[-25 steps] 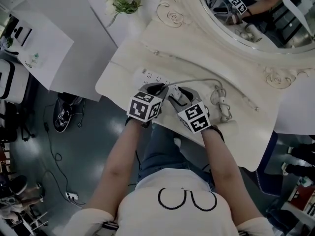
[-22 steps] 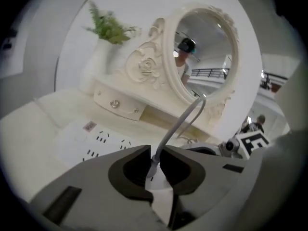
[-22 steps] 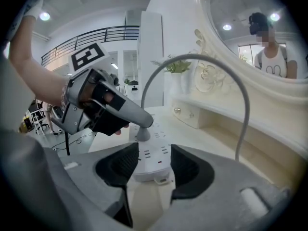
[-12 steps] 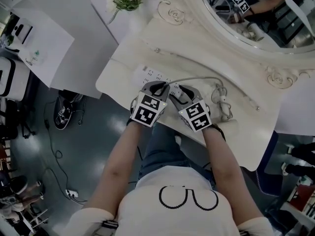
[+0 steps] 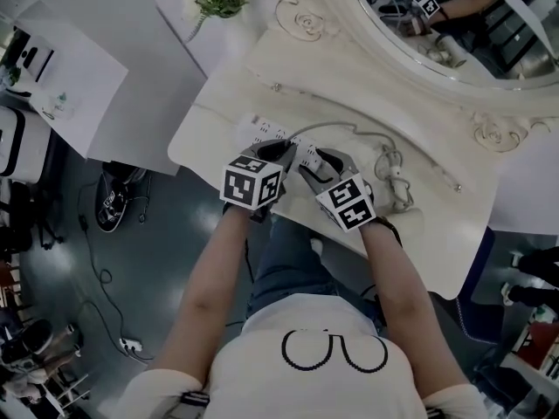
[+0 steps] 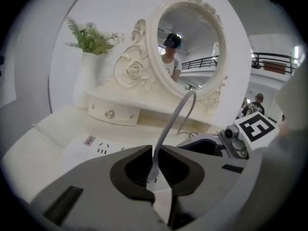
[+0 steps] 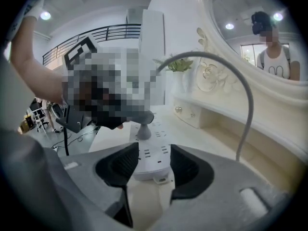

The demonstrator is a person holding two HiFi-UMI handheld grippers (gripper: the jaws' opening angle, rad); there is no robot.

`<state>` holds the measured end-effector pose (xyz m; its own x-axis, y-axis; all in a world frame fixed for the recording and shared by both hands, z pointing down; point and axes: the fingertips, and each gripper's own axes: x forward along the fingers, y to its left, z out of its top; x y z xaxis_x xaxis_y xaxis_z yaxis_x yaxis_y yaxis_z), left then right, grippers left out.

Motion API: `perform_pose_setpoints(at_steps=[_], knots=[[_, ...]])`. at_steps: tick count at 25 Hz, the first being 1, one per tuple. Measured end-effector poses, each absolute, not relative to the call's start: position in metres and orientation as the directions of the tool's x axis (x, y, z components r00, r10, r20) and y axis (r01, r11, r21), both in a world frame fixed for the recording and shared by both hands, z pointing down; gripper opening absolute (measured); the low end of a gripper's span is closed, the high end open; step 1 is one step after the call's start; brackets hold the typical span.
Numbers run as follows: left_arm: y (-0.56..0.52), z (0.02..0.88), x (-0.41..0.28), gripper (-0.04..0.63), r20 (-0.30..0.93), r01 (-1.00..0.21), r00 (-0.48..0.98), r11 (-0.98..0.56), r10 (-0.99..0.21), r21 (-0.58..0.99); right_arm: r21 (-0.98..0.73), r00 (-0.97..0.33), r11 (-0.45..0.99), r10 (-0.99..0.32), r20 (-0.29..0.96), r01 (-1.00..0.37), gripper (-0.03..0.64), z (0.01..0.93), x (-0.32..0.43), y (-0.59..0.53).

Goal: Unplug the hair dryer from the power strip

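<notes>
Both claws have barely shifted in the past second at the power strip [image 5: 265,130].
On the cream surface [image 5: 419,234] below the oval mirror [image 5: 454,24], the left claw [image 6: 155,159] is clenched on the grey plug [image 7: 140,131], seemingly still seated in the strip. The right claw [image 7: 154,154] grips the strip's end. The forearms lie side by side with the claws angled down, and the cord [image 7: 248,105] arches over.

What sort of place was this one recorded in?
Likely a staged dressing corner inside a large hall: an ornate white vanity table with an oval mirror and a vase of greenery, yet a balcony railing and loose floor cables show beyond it.
</notes>
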<state>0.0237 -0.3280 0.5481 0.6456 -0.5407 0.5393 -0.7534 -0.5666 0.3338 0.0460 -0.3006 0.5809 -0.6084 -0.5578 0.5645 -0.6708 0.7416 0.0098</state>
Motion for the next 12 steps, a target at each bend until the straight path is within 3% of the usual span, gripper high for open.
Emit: perform_pose_setpoints(at_steps=[10,12], knots=[[-0.308,0.55,0.025,0.036,0.578,-0.686,0.623,-0.723,-0.527,0.08,-0.013,-0.595,0.716,-0.57,0.567,-0.698,0.206,0.581,0.046,-0.3],[-0.309,0.55,0.022,0.037,0.568,-0.684,0.637,-0.722,-0.521,0.105,-0.009,-0.6,0.719,-0.572,0.559,-0.694,0.204,0.581,0.045,-0.299]])
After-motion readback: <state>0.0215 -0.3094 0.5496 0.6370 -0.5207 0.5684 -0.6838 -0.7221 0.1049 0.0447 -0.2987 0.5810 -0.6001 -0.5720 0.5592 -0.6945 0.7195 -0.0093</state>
